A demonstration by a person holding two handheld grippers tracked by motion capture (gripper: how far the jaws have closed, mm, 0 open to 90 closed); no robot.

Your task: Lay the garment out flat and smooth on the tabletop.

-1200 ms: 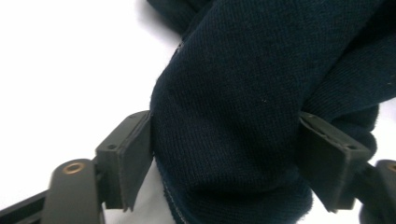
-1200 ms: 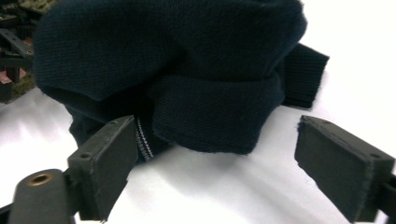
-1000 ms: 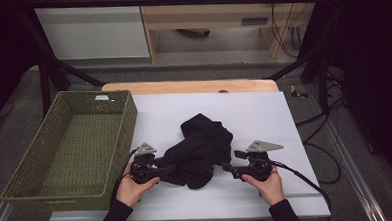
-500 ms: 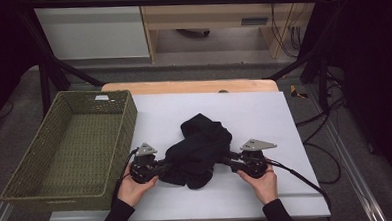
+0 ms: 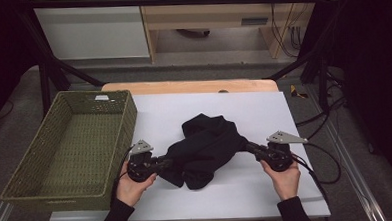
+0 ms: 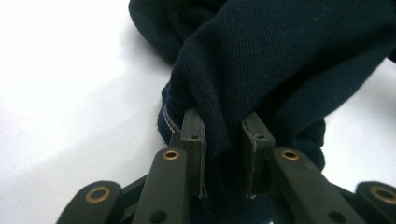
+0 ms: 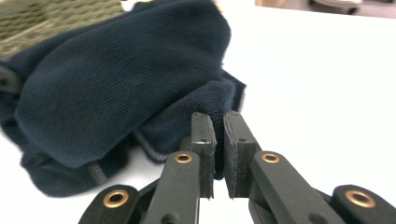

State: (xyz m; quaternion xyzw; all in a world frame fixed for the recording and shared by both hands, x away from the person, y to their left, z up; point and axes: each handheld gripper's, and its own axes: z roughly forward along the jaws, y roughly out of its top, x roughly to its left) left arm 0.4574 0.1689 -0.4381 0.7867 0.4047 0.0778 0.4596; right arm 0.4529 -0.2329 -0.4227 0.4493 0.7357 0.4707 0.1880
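You're gripping the dark navy knit garment (image 5: 205, 150) from both sides: the left tool (image 6: 224, 140) is clenched on a thick fold near a stitched hem, and the right tool (image 7: 218, 140) is pinching a thin edge of fabric, jaws nearly touching. Both have just been closing, w/ cloth between them. The garment is lying bunched mid-surface, on the white surface (image 5: 264, 112), between your two hands.

To do this step well, I'd say you're wanting to be lifting and spreading evenly: pulling both tools apart at the same pace so the bundle is opening rather than twisting. The right grip looks shallow (just an edge), so it's probably worth going gently there, else the cloth may be slipping out.

Room-wise: the green woven basket (image 5: 60, 146) is sitting just beside your left hand (image 5: 132, 186), its wall near the left tool, so swinging that way is tight. To the right and toward the far side the surface is giving you open space; the near edge is close to your wrists.
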